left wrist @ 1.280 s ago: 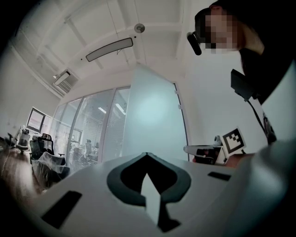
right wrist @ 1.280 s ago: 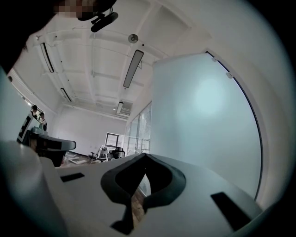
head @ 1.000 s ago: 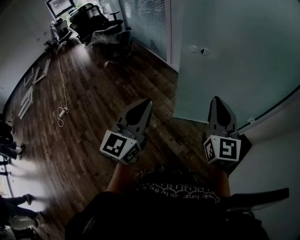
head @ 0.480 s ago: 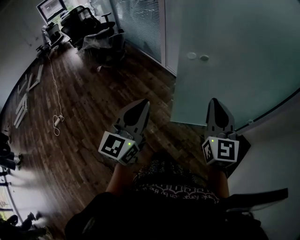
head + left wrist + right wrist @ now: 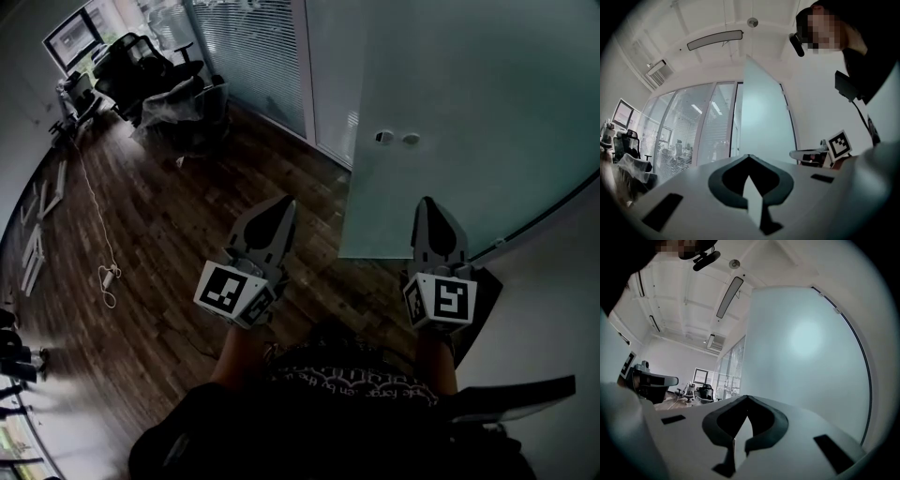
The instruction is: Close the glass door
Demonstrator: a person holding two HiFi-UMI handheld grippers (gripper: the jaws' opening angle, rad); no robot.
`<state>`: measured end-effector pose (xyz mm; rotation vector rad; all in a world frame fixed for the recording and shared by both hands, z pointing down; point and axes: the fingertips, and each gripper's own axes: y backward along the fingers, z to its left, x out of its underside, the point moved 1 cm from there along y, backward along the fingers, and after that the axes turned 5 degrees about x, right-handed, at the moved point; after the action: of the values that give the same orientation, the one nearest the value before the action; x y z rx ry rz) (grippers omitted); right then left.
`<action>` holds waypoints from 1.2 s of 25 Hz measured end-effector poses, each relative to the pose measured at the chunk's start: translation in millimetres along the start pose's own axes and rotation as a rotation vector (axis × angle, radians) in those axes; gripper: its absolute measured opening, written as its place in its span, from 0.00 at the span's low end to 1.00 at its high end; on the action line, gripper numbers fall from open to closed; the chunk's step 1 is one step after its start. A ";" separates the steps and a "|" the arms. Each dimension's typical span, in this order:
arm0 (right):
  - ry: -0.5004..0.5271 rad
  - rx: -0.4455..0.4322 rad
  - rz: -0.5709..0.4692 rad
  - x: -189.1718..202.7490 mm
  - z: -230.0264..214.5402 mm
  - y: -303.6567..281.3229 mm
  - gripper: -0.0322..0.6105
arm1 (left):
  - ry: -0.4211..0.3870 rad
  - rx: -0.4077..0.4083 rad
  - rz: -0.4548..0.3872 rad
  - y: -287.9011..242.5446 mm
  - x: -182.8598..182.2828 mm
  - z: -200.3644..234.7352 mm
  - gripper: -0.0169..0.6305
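As pushing needs no grip, I keep my left gripper and right gripper closed and empty, with the glass door ahead of their tips.

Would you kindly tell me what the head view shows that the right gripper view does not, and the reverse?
Only the head view shows the two round fittings on the glass door, the right tool's marker cube and the person's forearms. Only the right gripper view shows the ceiling with its long light and the head-mounted camera. Both show the glass door, the office chairs and the right tool, shut with nothing held.
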<state>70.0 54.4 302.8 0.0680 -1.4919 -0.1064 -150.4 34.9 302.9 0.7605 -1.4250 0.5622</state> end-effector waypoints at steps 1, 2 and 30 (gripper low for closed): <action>0.001 0.008 0.001 0.4 1.4 -4.2 0.05 | 0.000 0.006 0.004 -2.7 1.1 5.8 0.03; 0.001 0.015 0.001 0.4 2.8 -8.5 0.05 | 0.003 0.011 0.008 -5.6 1.5 10.9 0.03; 0.009 -0.020 0.094 44.8 -10.0 -102.8 0.08 | 0.014 0.015 0.018 -75.0 17.3 58.7 0.03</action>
<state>80.3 -52.9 334.9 -0.0182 -1.4820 -0.0449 -131.5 -59.8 309.5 0.7550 -1.4176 0.5916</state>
